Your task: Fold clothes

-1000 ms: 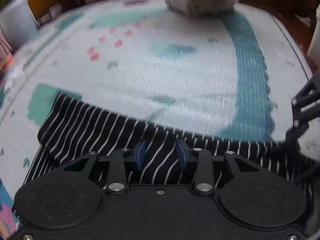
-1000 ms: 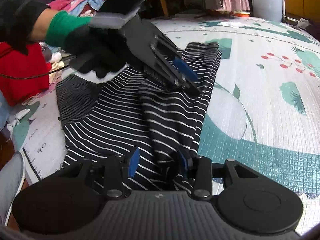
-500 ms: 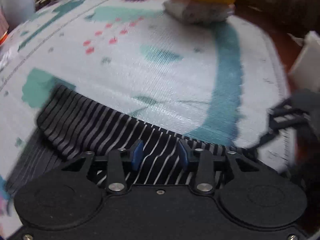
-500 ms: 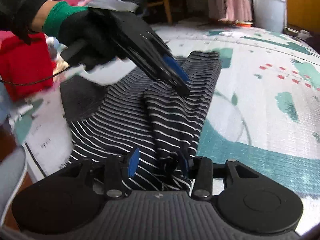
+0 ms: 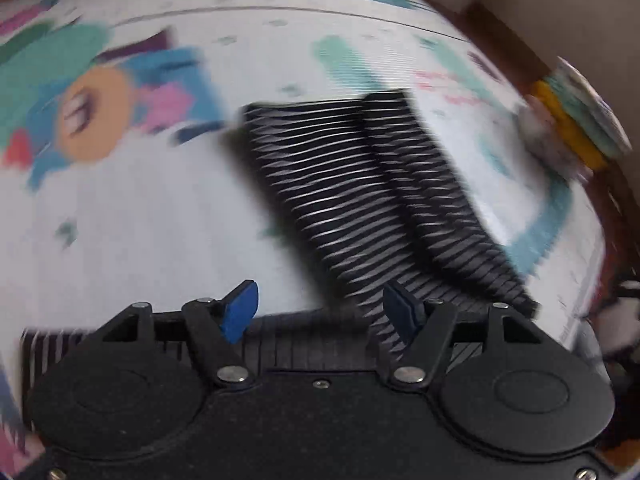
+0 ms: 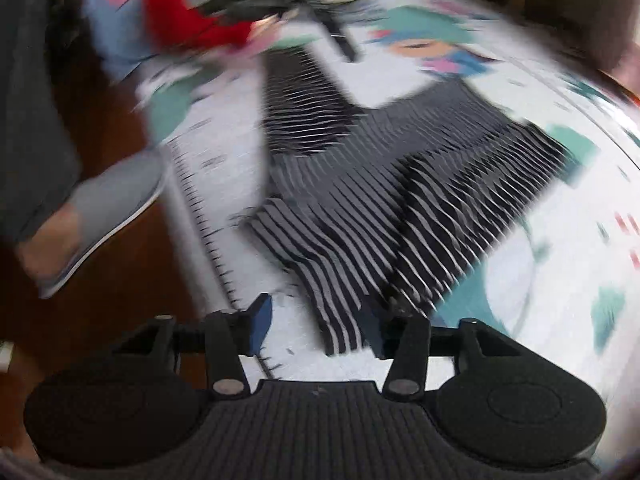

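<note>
A black shirt with thin white stripes (image 5: 360, 200) lies folded lengthwise on the patterned play mat (image 5: 140, 220). Both views are blurred by motion. My left gripper (image 5: 320, 312) hangs over the shirt's near end. Its jaws are opening, and the blue pads (image 5: 240, 308) stand well apart and press on nothing. In the right wrist view the shirt (image 6: 420, 200) spreads out ahead, with one corner lying between the fingers of my right gripper (image 6: 318, 324). Those jaws are opening too and the pads are off the cloth. The left gripper (image 6: 320, 20) shows as a dark blur at the top.
A stack of folded clothes (image 5: 572, 128) sits at the mat's far right edge. A red garment (image 6: 192, 24) and other clothes lie past the mat's edge. A person's grey shoe (image 6: 100, 216) stands on the dark wooden floor (image 6: 120, 320) beside the mat.
Both grippers have widened and let go of the striped shirt. The left one has swung sideways and rolled; the right one has risen and rolled, so the shirt now looks farther off.
</note>
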Available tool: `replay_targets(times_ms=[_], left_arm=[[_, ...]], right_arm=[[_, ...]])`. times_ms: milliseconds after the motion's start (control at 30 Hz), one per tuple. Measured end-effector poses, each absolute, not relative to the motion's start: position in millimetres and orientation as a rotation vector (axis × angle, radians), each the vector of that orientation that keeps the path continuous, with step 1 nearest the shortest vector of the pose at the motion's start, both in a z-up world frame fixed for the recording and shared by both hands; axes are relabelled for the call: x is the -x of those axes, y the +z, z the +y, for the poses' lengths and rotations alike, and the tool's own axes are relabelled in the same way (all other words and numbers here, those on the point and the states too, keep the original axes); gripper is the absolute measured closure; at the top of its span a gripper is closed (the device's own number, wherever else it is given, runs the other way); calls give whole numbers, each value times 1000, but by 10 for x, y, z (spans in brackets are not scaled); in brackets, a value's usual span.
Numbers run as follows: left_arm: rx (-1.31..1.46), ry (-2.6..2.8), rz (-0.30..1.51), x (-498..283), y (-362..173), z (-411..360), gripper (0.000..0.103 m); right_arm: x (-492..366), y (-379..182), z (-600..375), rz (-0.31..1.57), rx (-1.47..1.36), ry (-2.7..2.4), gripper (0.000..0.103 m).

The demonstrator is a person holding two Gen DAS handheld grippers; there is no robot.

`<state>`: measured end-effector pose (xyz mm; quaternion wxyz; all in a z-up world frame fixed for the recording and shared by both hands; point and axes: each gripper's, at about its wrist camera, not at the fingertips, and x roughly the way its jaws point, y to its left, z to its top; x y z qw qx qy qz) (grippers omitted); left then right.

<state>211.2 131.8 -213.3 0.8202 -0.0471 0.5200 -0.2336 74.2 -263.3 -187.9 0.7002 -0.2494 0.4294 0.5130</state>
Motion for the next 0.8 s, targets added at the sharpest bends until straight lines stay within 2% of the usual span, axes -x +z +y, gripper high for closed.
replay_targets(times_ms=[67, 200, 400, 633, 800], left_arm=[[129, -470, 1106, -2204, -2161, 1470, 32], [195, -427, 1059, -2419, -2234, 1587, 32], [279, -426, 1059, -2675, -2404, 1502, 31], [412, -424, 1050, -2776, -2451, 1474, 31], [384, -409, 1017, -2899, -2447, 1372, 31]], right_arm=[[-742, -1787, -2319, 960, 620, 1178, 46], [-683, -1864, -1480, 959, 593, 1109, 44], [-520, -2338, -573, 882, 581, 880, 44], [-205, -2693, -270, 770, 786, 674, 44], [-157, -2749, -215, 729, 847, 661, 52]])
